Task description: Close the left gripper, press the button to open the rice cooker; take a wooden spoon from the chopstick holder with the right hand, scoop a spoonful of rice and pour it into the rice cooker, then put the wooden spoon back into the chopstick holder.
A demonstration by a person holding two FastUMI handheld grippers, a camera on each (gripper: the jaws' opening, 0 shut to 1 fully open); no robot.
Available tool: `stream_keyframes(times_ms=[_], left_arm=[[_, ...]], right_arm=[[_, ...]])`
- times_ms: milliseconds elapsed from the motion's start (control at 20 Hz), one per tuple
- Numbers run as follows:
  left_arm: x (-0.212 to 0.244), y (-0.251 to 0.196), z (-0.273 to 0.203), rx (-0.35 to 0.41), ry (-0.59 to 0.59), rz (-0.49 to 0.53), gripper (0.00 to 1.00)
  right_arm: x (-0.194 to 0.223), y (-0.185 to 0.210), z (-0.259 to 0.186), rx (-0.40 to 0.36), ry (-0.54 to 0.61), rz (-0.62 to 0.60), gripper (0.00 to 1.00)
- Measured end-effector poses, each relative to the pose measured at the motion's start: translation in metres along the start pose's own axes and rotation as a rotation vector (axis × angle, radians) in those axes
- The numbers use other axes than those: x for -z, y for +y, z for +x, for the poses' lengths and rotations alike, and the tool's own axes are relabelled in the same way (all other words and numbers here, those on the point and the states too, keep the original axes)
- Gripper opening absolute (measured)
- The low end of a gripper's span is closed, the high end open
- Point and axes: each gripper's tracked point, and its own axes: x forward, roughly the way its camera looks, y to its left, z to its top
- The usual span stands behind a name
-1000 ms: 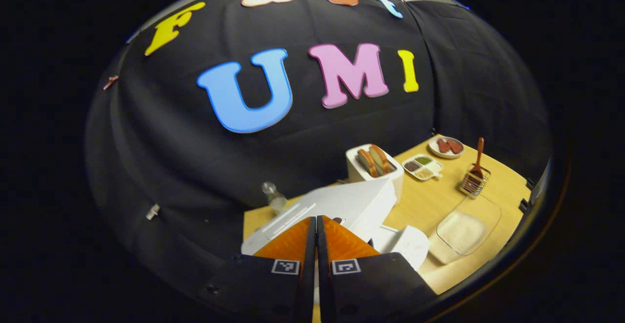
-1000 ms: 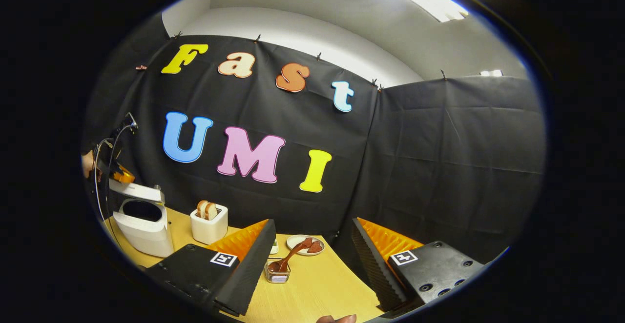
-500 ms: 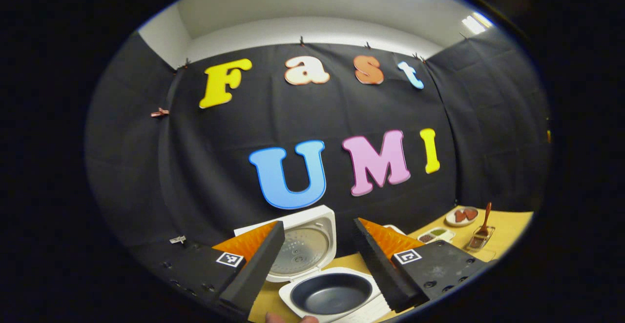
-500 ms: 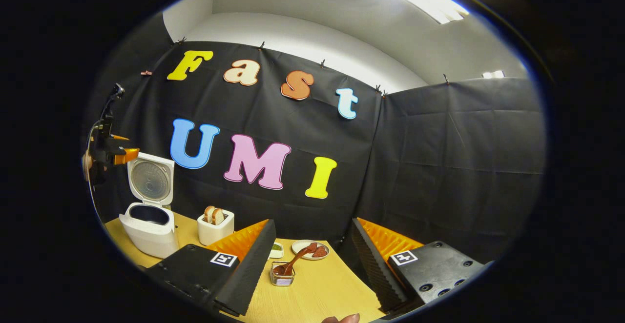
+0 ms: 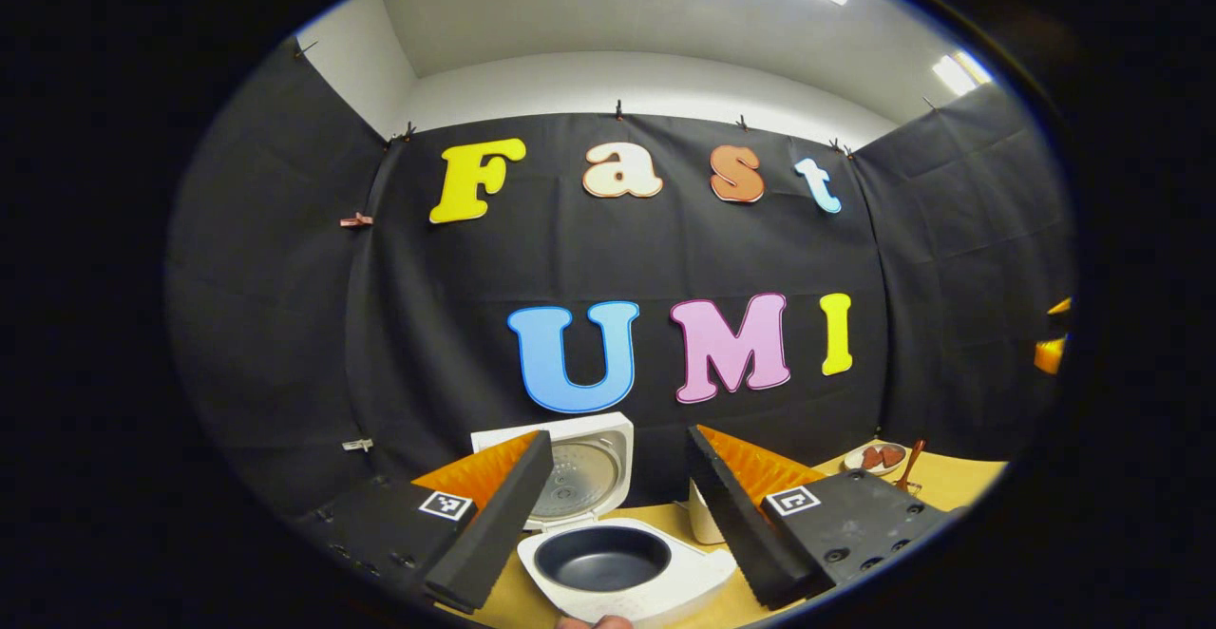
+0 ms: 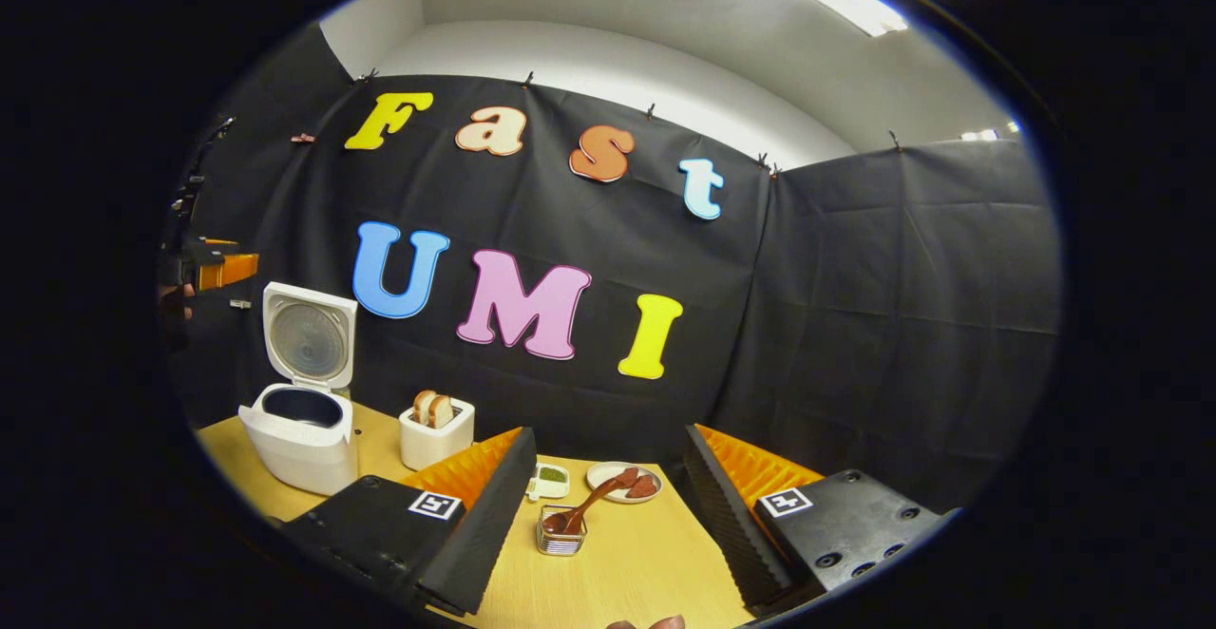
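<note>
The left gripper view looks level over the open rice cooker, close; the right gripper view sits farther off, sharing cooker, table and wall

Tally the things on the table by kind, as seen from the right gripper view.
Appliances: 2, the open rice cooker and the toaster holding bread.
Dishes: 2, the small sauce dish and the plate with reddish pieces.
Utensil holders: 1, the chopstick holder.
Utensils: 1, the wooden spoon leaning in it.
Total: 6.
</note>
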Motion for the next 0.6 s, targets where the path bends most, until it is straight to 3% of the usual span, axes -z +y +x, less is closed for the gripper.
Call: stream_keyframes(times_ms=[350, 600], left_arm=[[0.018, -0.018, -0.029, -0.07, 0.081, -0.021, 0.96], [0.026, -0.028, -0.035, -0.127, 0.107, -0.043, 0.97]], right_arm=[[0.066, -0.002, 0.071, -0.143, 0.1, 0.109, 0.98], [0.137, -0.009, 0.128, -0.206, 0.229, 0.181, 0.98]])
